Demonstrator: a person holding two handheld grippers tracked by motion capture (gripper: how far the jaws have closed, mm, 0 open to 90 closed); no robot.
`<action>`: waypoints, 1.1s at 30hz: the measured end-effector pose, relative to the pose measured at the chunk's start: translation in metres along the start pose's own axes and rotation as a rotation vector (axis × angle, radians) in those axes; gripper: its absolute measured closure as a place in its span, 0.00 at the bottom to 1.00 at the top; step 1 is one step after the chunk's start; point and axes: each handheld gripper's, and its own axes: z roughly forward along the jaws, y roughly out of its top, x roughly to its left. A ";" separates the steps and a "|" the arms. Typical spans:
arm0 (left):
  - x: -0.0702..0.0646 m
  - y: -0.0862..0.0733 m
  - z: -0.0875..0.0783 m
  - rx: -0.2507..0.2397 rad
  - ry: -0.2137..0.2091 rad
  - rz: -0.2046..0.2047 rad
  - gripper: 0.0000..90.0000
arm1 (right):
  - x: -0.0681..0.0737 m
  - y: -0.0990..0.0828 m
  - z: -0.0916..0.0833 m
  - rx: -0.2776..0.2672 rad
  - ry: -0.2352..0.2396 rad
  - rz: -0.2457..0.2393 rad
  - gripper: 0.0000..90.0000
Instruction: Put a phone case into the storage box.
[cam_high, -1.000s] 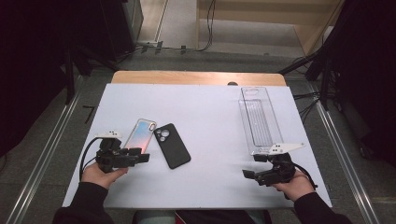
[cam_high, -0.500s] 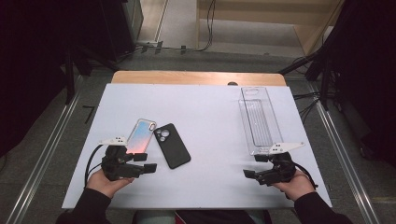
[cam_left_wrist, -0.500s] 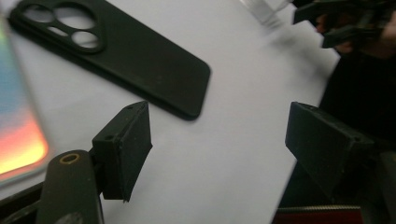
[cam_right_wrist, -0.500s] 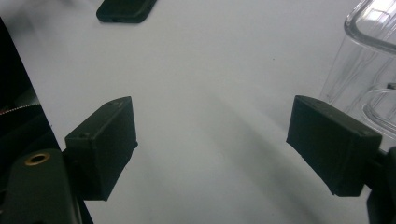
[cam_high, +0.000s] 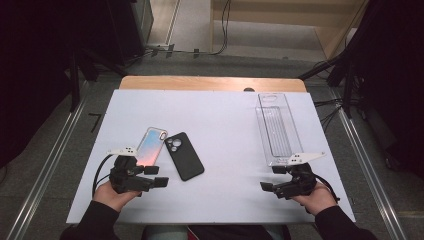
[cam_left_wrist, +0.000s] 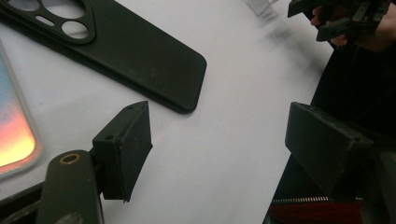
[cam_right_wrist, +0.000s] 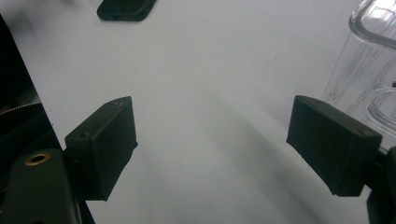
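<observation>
On the white table (cam_high: 220, 115), the left gripper (cam_high: 159, 177) rests low at the near left, held in the person's left hand (cam_high: 112, 192), its jaws pointing right across the table. Its jaws have just been opening and now stand well apart with nothing between them; in the left gripper view bare tabletop shows in the gap. Just beyond it, on the far side, lies the iridescent phone case (cam_high: 151, 146), its long side running near to far and tilted slightly right. Touching or almost touching that case on its right lies the black phone case (cam_high: 183, 155), back up with the camera holes at its far end, angled so that its near end points right; in the left gripper view its near corner (cam_left_wrist: 187, 84) sits just past the jaw tips. At the near right, the right gripper (cam_high: 270, 178) sits in the person's right hand (cam_high: 315, 196), jaws pointing left, spread wide and empty over bare table. Just beyond it on the far side stands the clear plastic tray (cam_high: 276, 126), long and narrow, stretching toward the far edge.
</observation>
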 end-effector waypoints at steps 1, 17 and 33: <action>0.000 0.000 -0.001 -0.003 0.009 0.003 0.25 | 0.000 0.000 0.000 0.000 -0.001 0.002 0.16; 0.012 0.008 -0.005 -0.026 0.081 -0.041 0.14 | 0.001 0.000 0.001 0.005 0.001 0.000 0.16; 0.031 0.025 -0.011 -0.048 0.207 -0.048 0.03 | 0.001 0.000 0.001 0.004 0.000 -0.003 0.16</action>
